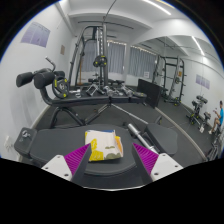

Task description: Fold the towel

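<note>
So the towel (103,146) is sitting on the dark bench pad (60,140), just ahead of the gripper (112,162) and roughly centred between the two fingers. It's a small pale cloth with some yellow on it, and it looks like it's already bunched or partly folded into a squarish wad (hard to tell how many layers).

The gripper is spread wide, holding nothing, with both pink pads (77,158) showing on either side and the towel lying beyond the tips, not touching them as far as I can see.

Handling guess: light, soft, totally floppy, nothing fragile. It'll drape and sag the moment one edge lifts, and thin cloth on smooth vinyl may slide instead of lifting. I'd pinch a near corner or the near edge, getting one finger under the top layer only.

Orientation: it's close to square, so the long axis is weak, but if anything it runs slightly left to right across the fingers, with its near edge facing the gripper.

Gym machines (100,60) stand well behind it.
</note>
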`<state>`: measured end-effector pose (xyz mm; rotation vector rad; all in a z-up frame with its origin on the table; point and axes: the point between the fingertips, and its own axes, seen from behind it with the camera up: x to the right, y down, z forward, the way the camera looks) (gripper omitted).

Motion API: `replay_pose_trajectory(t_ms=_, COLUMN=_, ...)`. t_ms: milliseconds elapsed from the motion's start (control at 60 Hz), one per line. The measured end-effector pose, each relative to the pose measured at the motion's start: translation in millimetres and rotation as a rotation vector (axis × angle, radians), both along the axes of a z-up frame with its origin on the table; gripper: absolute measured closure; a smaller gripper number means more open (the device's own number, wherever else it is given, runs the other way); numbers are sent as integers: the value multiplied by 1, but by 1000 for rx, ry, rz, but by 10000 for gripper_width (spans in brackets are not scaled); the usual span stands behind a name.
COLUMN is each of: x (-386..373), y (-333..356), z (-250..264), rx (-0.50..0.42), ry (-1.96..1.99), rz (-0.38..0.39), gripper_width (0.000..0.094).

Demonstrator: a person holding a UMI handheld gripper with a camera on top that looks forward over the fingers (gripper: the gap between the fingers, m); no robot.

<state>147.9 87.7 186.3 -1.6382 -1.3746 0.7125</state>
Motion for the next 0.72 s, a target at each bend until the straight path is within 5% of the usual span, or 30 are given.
replay_pose_trajectory(t_ms=367, x=169, y=-106, z=45, rx=-5, ry=3, rz=72, gripper_width=81)
replay_pose_trajectory(t_ms=717, x=215, y=-152, z=55, rx=36, ry=5, rz=122, gripper_width=79)
